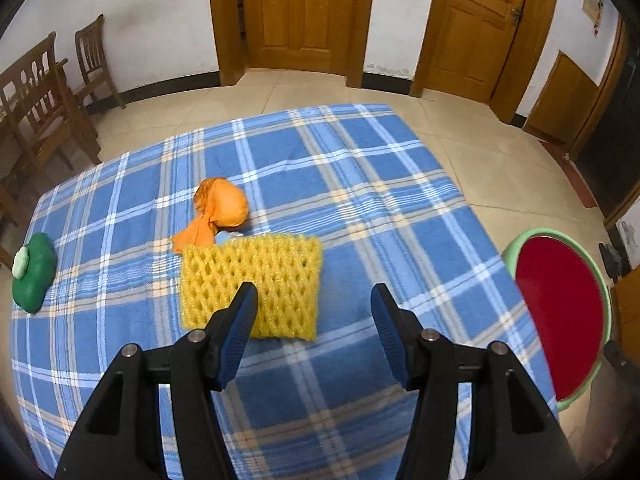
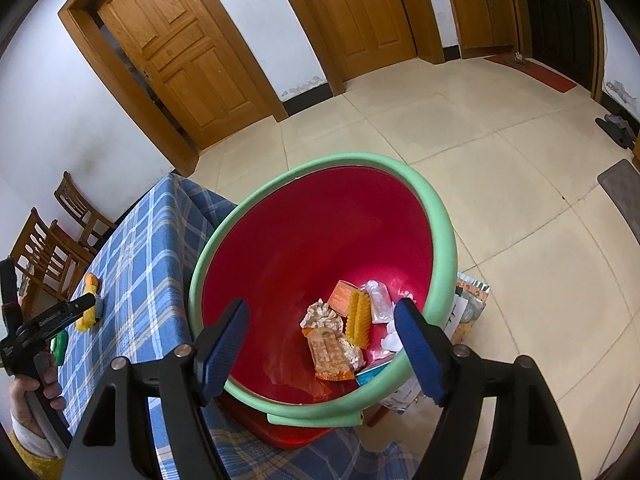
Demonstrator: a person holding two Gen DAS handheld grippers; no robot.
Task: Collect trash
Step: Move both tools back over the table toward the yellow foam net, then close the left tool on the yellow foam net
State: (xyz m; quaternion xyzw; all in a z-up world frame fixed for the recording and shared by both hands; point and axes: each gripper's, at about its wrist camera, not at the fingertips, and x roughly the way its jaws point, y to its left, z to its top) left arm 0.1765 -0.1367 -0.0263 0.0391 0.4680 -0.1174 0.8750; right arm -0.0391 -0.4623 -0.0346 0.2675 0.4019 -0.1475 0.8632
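Observation:
In the left wrist view a yellow foam net sleeve (image 1: 250, 286) lies on the blue plaid tablecloth (image 1: 360, 184), with an orange wrapper (image 1: 218, 210) just behind it. My left gripper (image 1: 314, 300) is open and empty, just above the net's near edge. In the right wrist view my right gripper (image 2: 320, 320) is open and empty above the red bin with a green rim (image 2: 320, 168). The bin holds several wrappers (image 2: 332, 344) and a yellow net piece (image 2: 358, 318). The left gripper also shows at the left edge of the right wrist view (image 2: 86, 302).
A green lump with a white spot (image 1: 34, 272) sits at the table's left edge. The bin (image 1: 560, 316) stands to the right of the table. Wooden chairs (image 1: 36, 96) stand at the far left. Wooden doors (image 1: 296, 12) line the back wall.

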